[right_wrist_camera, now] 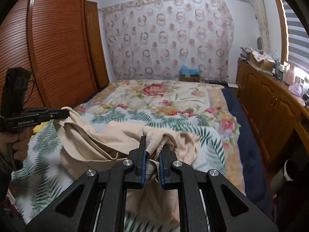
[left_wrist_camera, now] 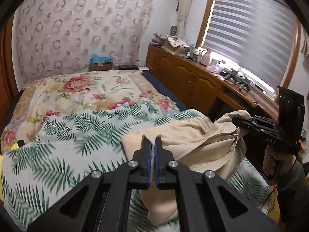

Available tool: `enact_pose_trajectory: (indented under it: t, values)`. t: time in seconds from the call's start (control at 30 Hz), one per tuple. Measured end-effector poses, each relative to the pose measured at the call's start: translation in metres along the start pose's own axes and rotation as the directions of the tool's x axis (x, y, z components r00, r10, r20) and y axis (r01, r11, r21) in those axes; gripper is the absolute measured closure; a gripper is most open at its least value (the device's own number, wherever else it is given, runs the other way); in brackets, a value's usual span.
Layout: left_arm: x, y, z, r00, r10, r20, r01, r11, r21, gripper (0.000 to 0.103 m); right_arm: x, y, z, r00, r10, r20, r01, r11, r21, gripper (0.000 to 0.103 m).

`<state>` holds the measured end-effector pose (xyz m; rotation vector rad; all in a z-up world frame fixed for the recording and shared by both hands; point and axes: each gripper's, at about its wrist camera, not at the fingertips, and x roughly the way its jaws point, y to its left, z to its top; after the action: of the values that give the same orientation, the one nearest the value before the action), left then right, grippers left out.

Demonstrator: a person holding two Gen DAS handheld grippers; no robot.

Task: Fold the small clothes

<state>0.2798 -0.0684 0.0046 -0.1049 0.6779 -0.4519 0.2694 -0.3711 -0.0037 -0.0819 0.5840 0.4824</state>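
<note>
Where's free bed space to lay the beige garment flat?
Free: the floral bedspread beyond the beige garment, and the palm-leaf sheet to its left in the left wrist view. Crowded: the wooden counter under the window.

"GenRobot.AI" on left tool (right_wrist_camera: 66,114), "DAS" on right tool (left_wrist_camera: 234,119)

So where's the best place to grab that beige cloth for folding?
At two edge corners, as now: left tongs pinch a thin edge, right tongs a bunched one, both from the near side. The cloth hangs limp, so spread corners keep it flat.

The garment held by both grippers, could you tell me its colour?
Plain beige garment, clearest in the right wrist view.
</note>
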Motion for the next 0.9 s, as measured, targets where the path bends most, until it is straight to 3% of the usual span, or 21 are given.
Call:
enact_pose_trajectory:
  t: [0.27, 0.47, 0.57, 0.67, 0.8, 0.9]
  values:
    - [0.055, 0.03, 0.007, 0.996, 0.024, -0.081, -0.028, 0.999, -0.043, 0.1, 0.067, -0.035, 0.009, 0.995, -0.022, -0.099, 0.027, 0.998, 0.049, 0.095]
    - [0.045, 0.034, 0.011, 0.998, -0.012, -0.066, 0.012, 1.0, -0.006, 0.084, 0.079, -0.043, 0.011, 0.993, -0.032, -0.118, 0.038, 0.998, 0.05, 0.089]
    - [0.04, 0.034, 0.005, 0.996, -0.03, -0.088, 0.031, 0.999, 0.016, 0.084, 0.077, -0.045, 0.011, 0.992, -0.038, -0.119, 0.045, 0.997, 0.057, 0.078]
    - [0.04, 0.031, -0.008, 0.991, -0.043, -0.125, 0.046, 0.999, 0.026, 0.083, 0.073, -0.05, 0.013, 0.992, -0.061, -0.108, 0.068, 0.996, 0.061, 0.04]
    - [0.043, 0.024, -0.029, 0.981, -0.054, -0.185, 0.064, 0.997, 0.048, 0.083, 0.063, -0.055, 0.016, 0.992, -0.086, -0.093, 0.092, 0.994, 0.057, 0.04]
    - [0.05, 0.022, -0.036, 0.975, -0.051, -0.215, 0.065, 0.996, 0.06, 0.083, 0.054, -0.054, 0.011, 0.994, -0.051, -0.101, 0.056, 0.998, 0.042, 0.04]
